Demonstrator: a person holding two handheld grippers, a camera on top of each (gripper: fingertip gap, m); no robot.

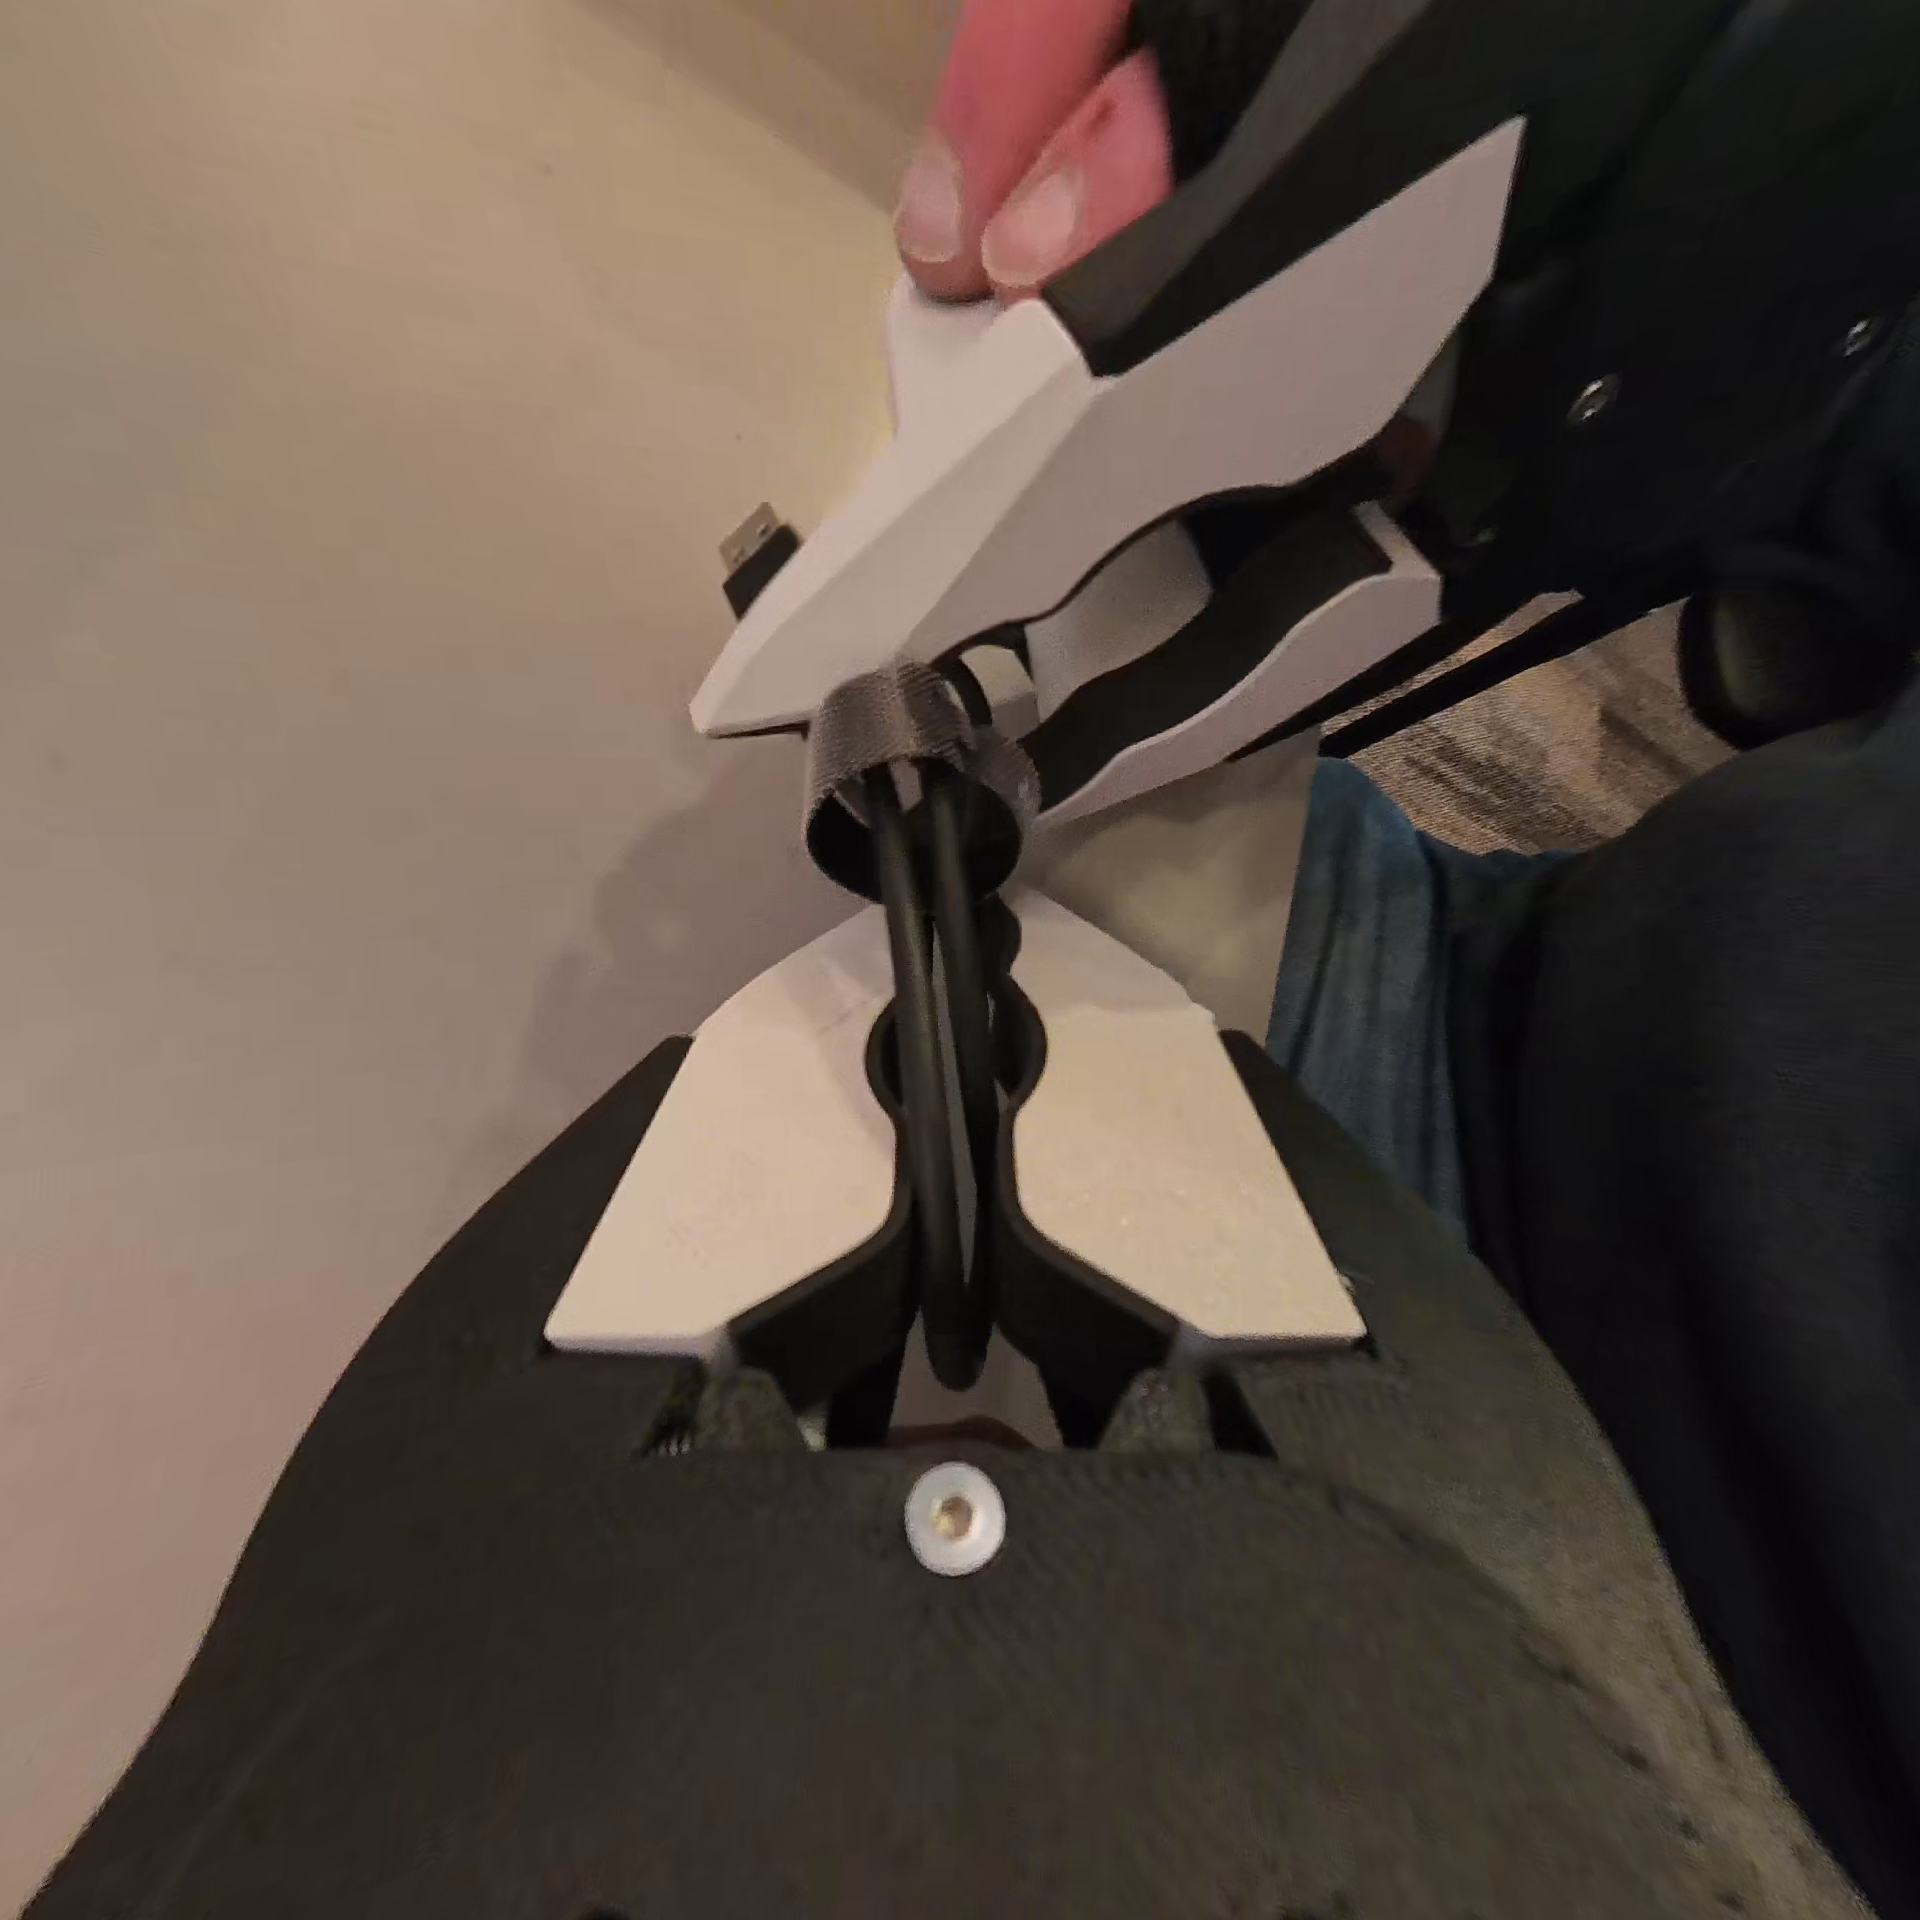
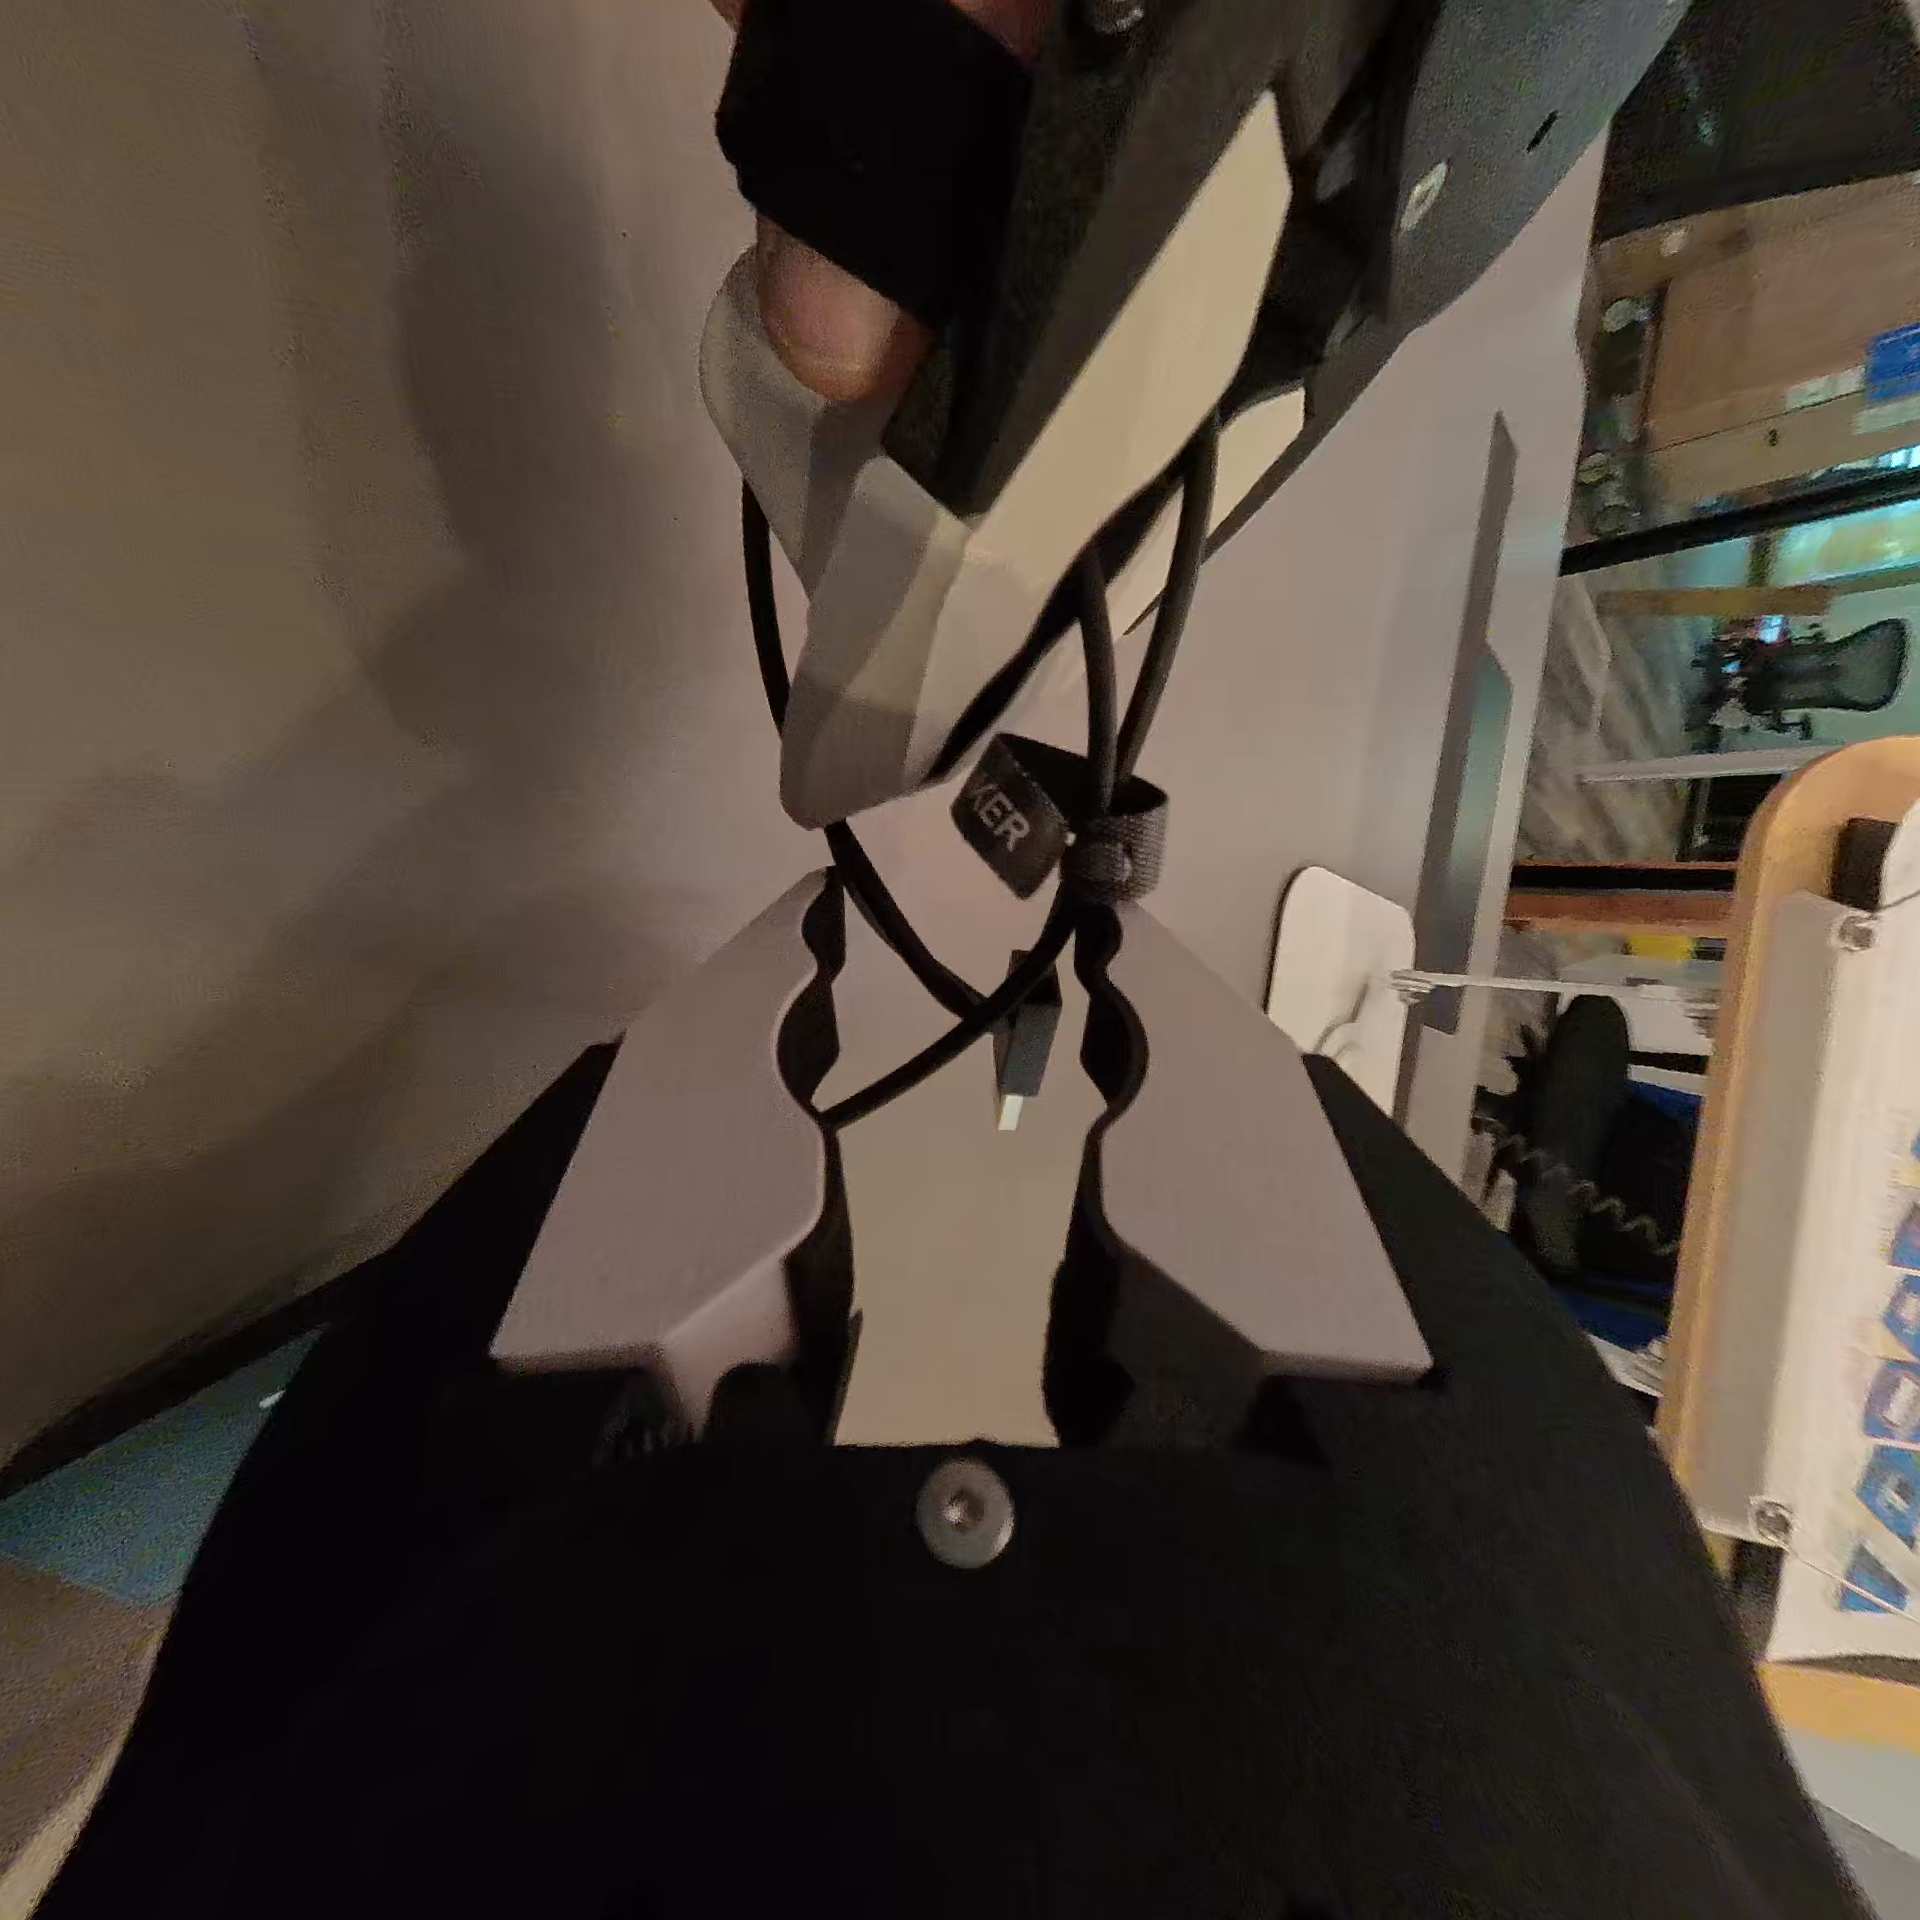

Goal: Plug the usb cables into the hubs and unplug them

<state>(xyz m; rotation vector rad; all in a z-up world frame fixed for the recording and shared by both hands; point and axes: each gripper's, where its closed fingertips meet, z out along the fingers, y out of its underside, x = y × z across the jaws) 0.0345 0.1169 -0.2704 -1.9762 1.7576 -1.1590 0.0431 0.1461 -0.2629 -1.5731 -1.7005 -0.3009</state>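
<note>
A black USB cable, looped and bound by a grey velcro strap, hangs in the air between both grippers. My left gripper is shut on the cable loops, which pass through the round notch between its white fingers. My right gripper comes in from the upper right with its jaws apart around the strap; a USB plug sticks out behind its upper finger. In the right wrist view my right gripper is open, with the cable and a USB plug between its fingers. The left gripper hangs above. No hub is in view.
A plain beige wall fills the background. A person's fingers rest on the right gripper's handle, and dark clothing lies at the right. A wooden stand with a white panel and office furniture are at the right. My left and right fingertips are right by each other. The right tips stand about 30 centimeters off the white panel.
</note>
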